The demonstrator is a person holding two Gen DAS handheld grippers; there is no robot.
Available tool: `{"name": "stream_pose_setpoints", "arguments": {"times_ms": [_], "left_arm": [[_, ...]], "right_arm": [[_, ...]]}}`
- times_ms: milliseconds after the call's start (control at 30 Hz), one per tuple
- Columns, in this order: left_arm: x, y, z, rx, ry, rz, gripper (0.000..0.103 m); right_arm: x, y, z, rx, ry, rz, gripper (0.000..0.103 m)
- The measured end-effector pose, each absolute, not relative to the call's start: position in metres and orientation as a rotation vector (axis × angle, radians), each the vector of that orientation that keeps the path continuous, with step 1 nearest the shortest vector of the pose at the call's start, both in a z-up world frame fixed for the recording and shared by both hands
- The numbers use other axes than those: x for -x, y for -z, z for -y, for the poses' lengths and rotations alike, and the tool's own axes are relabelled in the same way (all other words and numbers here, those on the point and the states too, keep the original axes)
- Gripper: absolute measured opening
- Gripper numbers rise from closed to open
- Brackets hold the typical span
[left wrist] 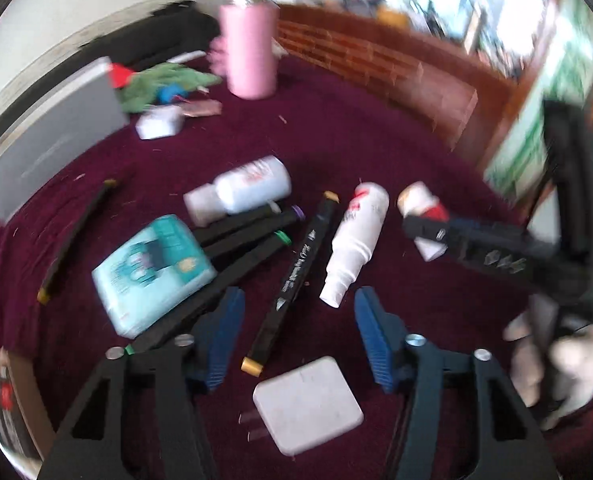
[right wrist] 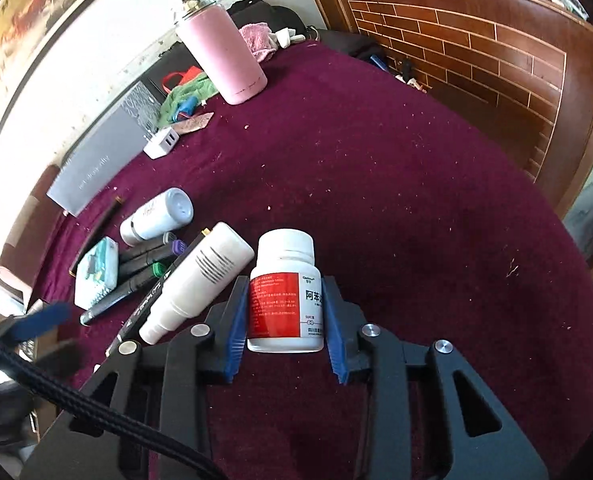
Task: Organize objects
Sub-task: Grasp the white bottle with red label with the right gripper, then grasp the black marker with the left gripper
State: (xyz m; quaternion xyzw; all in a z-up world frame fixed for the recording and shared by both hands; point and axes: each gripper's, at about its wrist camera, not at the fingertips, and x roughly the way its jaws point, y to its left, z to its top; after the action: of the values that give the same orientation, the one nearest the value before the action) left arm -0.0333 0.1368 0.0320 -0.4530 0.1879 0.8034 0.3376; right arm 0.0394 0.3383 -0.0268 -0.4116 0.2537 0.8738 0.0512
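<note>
The right gripper (right wrist: 284,328) pinches a pill bottle (right wrist: 284,300) between its fingers. The left gripper (left wrist: 300,328) hangs over a marker (left wrist: 292,280), fingers spread, touching nothing.

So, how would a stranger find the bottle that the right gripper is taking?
Look at the maroon cloth near its front edge. The right gripper closes around an upright white pill bottle. Only it has a big red label; the other bottles lie flat.

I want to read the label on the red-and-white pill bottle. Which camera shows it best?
The right wrist view: the pill bottle is close, sharp, label facing the camera. The left wrist view shows it small, blurred and partly hidden.
</note>
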Motion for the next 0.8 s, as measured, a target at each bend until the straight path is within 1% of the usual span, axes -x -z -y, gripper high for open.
{"name": "stream_pose_setpoints", "arguments": {"times_ms": [33, 133, 167, 233, 300, 333, 400, 433, 467, 500, 567, 700, 800], "left_arm": [[0.034, -0.023, -0.145, 1.177, -2.084, -0.571, 0.049], [0.038, -0.008, -0.156, 1.178, -2.054, -0.680, 0.049], [0.039, -0.005, -0.158, 1.175, -2.045, -0.686, 0.049], [0.043, -0.004, -0.162, 1.181, -2.012, -0.655, 0.045], [0.046, -0.003, -0.166, 1.192, -1.975, -0.633, 0.038], [0.045, -0.004, -0.168, 1.192, -1.966, -0.635, 0.037], [0.046, -0.004, -0.170, 1.199, -1.945, -0.629, 0.032], [0.044, -0.004, -0.169, 1.201, -1.925, -0.627, 0.031], [0.041, -0.005, -0.168, 1.199, -1.911, -0.632, 0.027], [0.039, -0.006, -0.166, 1.197, -1.896, -0.636, 0.020], [0.033, -0.008, -0.156, 1.220, -1.856, -0.623, 0.011], [0.028, -0.010, -0.139, 1.248, -1.835, -0.618, 0.011], [0.027, -0.010, -0.141, 1.231, -1.871, -0.659, 0.011]], "right_arm": [[-0.040, 0.027, -0.339, 1.253, -2.663, -0.778, 0.032], [-0.040, 0.026, -0.340, 1.254, -2.666, -0.800, 0.032], [-0.041, 0.026, -0.341, 1.254, -2.666, -0.809, 0.032], [-0.041, 0.028, -0.341, 1.256, -2.665, -0.820, 0.033], [-0.040, 0.029, -0.342, 1.256, -2.663, -0.832, 0.033], [-0.036, 0.029, -0.342, 1.258, -2.662, -0.837, 0.033], [-0.035, 0.030, -0.343, 1.256, -2.661, -0.849, 0.033], [-0.036, 0.030, -0.344, 1.255, -2.661, -0.856, 0.033], [-0.036, 0.030, -0.344, 1.254, -2.661, -0.865, 0.033], [-0.036, 0.031, -0.345, 1.252, -2.661, -0.871, 0.033], [-0.035, 0.030, -0.345, 1.250, -2.661, -0.871, 0.033], [-0.034, 0.030, -0.343, 1.250, -2.661, -0.860, 0.033], [-0.034, 0.030, -0.342, 1.250, -2.661, -0.850, 0.033]]}}
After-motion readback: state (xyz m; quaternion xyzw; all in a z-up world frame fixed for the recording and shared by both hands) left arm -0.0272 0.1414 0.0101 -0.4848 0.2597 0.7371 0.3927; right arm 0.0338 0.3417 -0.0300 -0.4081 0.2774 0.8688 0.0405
